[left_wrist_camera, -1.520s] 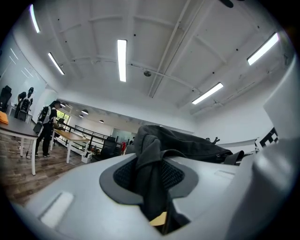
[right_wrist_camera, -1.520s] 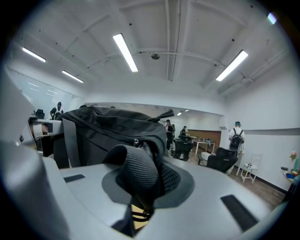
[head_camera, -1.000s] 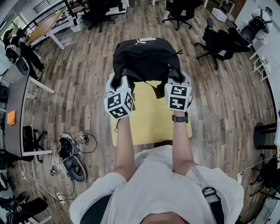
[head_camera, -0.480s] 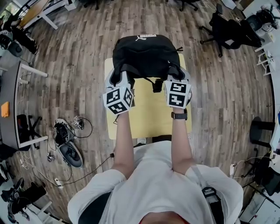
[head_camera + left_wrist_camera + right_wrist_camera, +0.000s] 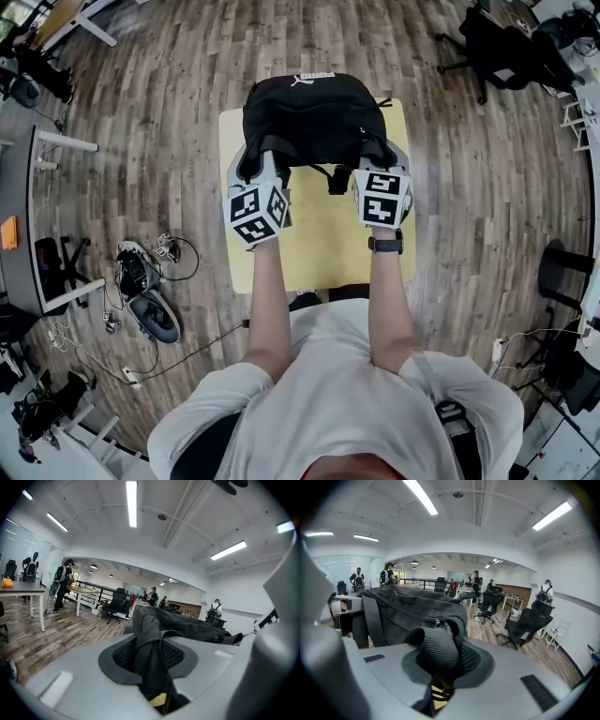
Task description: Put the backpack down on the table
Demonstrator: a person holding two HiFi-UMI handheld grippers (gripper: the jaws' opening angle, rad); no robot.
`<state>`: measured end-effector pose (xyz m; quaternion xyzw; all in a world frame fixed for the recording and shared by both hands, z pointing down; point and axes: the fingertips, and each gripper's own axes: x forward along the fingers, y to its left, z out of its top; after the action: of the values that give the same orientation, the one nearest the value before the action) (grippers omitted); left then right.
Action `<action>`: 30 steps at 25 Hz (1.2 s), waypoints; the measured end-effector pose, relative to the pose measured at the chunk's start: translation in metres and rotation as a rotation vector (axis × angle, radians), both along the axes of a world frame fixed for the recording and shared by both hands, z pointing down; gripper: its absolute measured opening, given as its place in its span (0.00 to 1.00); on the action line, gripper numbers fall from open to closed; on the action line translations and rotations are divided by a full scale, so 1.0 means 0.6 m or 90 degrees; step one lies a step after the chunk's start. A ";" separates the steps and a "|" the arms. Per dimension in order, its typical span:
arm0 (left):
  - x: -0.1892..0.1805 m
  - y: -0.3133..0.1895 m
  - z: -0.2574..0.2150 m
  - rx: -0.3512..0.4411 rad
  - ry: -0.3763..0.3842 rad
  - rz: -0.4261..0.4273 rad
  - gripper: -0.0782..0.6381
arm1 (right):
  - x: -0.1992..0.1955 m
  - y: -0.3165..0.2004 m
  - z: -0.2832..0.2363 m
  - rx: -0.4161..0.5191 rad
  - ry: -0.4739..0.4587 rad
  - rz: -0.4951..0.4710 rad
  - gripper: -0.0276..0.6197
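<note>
1. The black backpack (image 5: 314, 117) is at the table's (image 5: 323, 253) far edge, held up by both sides so it can land flat.
2. The left gripper (image 5: 266, 173) squeezes a fold of its cloth, jaws almost closed.
3. The right gripper (image 5: 375, 161) squeezes a padded strap (image 5: 436, 656) the same way.

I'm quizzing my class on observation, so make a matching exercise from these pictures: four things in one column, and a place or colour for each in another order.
Things:
1. backpack
2. table
3. wristwatch
4. shoes

Place or colour:
A. on the wooden floor, to the person's left
B. yellow top
C. on the person's right wrist
D. black with a white logo

Pairs: 1-D, 2-B, 3-C, 4-A
</note>
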<state>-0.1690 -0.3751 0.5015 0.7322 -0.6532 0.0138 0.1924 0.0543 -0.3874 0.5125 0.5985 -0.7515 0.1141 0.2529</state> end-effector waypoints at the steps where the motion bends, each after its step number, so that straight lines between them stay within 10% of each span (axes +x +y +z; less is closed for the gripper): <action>1: 0.000 -0.001 0.004 -0.002 0.000 0.000 0.24 | 0.000 -0.002 0.004 -0.002 -0.001 0.000 0.12; 30: 0.010 -0.027 0.174 -0.101 0.006 0.011 0.24 | 0.011 -0.034 0.177 -0.112 -0.027 -0.007 0.12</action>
<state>-0.1630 -0.3910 0.6056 0.7203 -0.6429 0.0636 0.2526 0.0609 -0.4077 0.6188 0.5674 -0.7470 0.1909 0.2890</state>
